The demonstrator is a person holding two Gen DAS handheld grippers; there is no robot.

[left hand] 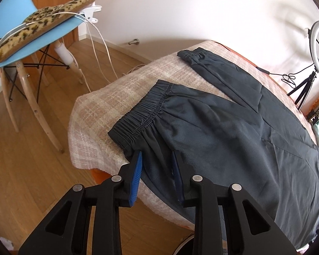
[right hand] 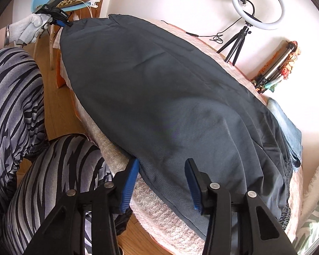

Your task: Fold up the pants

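Pants (left hand: 234,127) in the left wrist view lie flat on the blanket (left hand: 108,97), legs apparently doubled lengthwise with both cuffs toward the chair (left hand: 21,36), crosswise folds left to do; the left gripper (left hand: 157,157) stands part open astride the near cuff's edge, clamping nothing. Only the right wrist view shows the waist end, where the right gripper (right hand: 162,167) gapes wide over the near edge, gripping nothing, and the ring light (right hand: 258,4) beyond the pants.

Lettering: small white print on the black body of the left gripper (right hand: 62,22), seen from the right wrist; too small to read.
Elsewhere: no readable text.
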